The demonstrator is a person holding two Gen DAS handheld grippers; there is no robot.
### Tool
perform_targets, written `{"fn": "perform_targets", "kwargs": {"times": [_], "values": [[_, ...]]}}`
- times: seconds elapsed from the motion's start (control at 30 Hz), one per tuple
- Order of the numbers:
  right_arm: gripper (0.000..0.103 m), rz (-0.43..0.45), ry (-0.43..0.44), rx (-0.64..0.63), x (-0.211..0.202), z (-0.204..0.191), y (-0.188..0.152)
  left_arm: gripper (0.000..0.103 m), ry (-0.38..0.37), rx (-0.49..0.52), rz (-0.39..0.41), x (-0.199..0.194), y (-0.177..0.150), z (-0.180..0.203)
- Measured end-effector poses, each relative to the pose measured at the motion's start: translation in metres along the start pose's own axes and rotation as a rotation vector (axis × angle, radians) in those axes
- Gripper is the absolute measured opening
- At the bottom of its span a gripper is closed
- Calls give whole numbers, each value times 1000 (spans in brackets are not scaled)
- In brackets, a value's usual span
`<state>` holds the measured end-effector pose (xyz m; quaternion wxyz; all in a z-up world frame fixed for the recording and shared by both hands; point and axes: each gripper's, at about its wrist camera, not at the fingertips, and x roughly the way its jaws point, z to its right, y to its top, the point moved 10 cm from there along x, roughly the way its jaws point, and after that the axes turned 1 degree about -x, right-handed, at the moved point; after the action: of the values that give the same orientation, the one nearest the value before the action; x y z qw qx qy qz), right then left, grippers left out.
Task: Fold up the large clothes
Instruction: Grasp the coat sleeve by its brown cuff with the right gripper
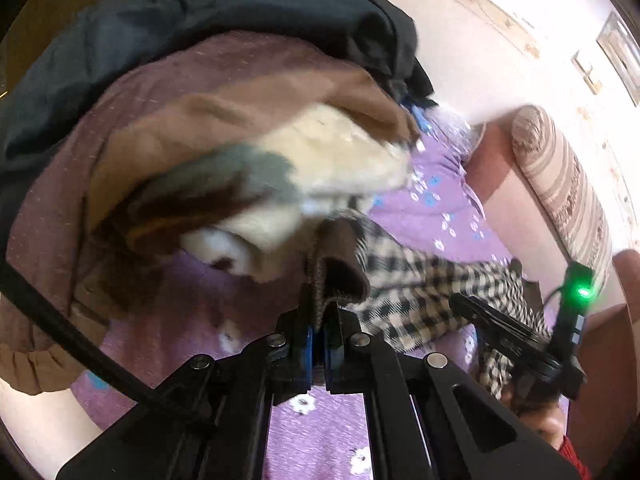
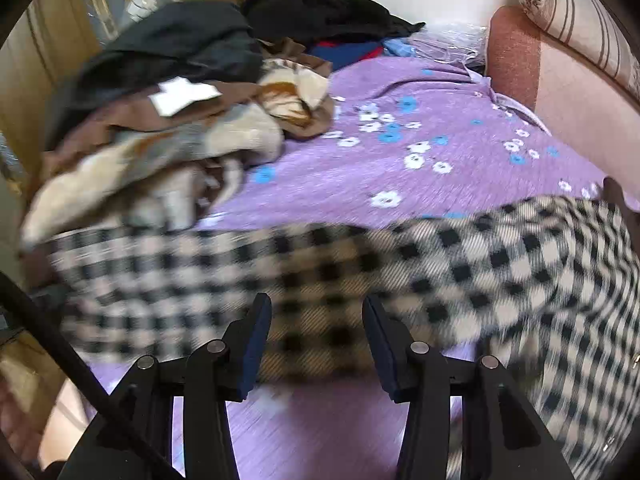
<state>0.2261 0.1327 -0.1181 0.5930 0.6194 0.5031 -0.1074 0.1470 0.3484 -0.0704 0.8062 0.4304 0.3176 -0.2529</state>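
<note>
Gripping a brown-lined edge of the checked coat (image 1: 404,280), the left gripper (image 1: 325,312) has its jaws pinched fully together on the cloth, which bunches up just above the pads. From that pinch the coat trails off toward the right gripper (image 2: 316,312), whose jaws stand about half open with nothing pressed between them; the checked cloth lies just beyond and under the fingers (image 2: 256,332), untouched as far as the blurred view shows.

Judging by its nap and thickness, the coat is a soft, fairly heavy woollen weave: it will sag and drape, not hold a crease by itself, and it should not slip in rubber pads. A thick hem, collar or shoulder seam looks like the best hold, with the two grippers well apart so the cloth hangs flat between them; a single layer pinched mid-panel would likely just stretch.

It is cream with a black check, lined dark brown inside, and lies crumpled across the near part of the purple flowered sheet (image 2: 400,92). Beyond it, to the left, sits a heap (image 2: 160,120) of brown, cream and dark clothes. Farther back a striped bolster (image 2: 580,12) runs along the pale wall.
</note>
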Motion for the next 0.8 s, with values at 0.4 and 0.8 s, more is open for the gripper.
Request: {"fn": "perform_targets", "kwargs": {"times": [0.4,0.8], "values": [[69,21,153,-367,-4,-156,-48,48,112,-326,214,-46,24,-89],[14,25,58,-461,41,-219,-48,48,152,-360,280,-55,27,-100]]}}
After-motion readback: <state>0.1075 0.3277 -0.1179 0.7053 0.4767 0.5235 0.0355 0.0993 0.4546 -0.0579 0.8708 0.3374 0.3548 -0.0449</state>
